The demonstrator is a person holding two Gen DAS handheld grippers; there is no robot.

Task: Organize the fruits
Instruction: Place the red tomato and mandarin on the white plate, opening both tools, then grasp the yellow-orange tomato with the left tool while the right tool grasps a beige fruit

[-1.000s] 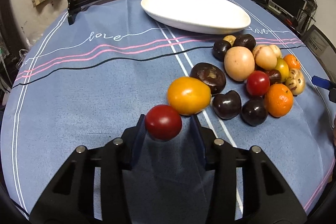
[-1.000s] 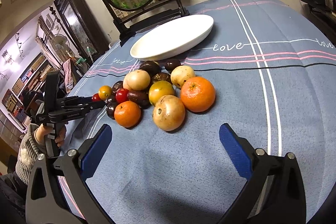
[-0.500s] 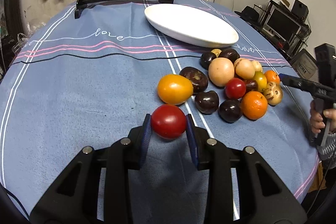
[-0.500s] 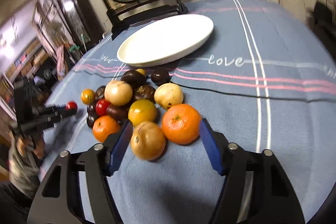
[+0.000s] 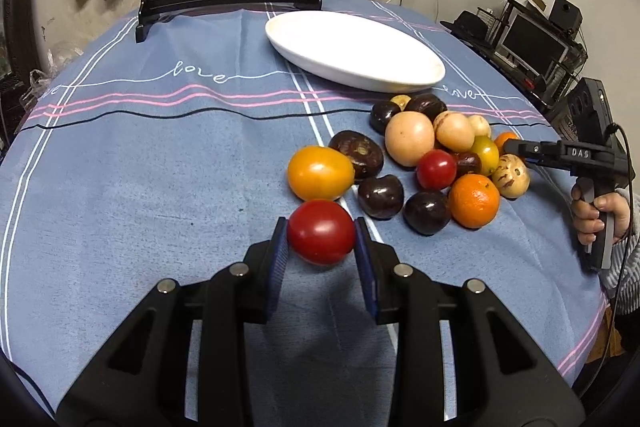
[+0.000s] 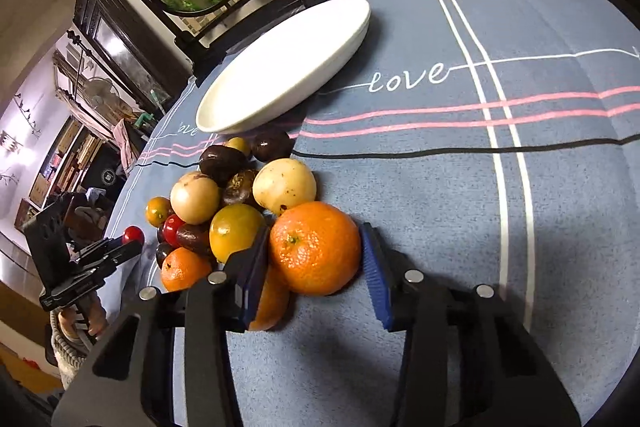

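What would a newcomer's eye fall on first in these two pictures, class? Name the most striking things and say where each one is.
First, the red tomato clamped in the left tool, near the table's front. Next, the big orange between the closing jaws of the right tool, at the near edge of the fruit pile. Behind the pile lies a bare white oval dish.

Fruit pile, two pieces between tongs
Shiny red tomato point(image 5: 321, 236) sits pinched between the left tongs' pads, above the cloth. Big orange point(image 6: 315, 248) lies between the right tongs' closing jaws; the heap point(image 6: 224, 195) sits just left, white dish point(image 6: 288, 63) beyond.
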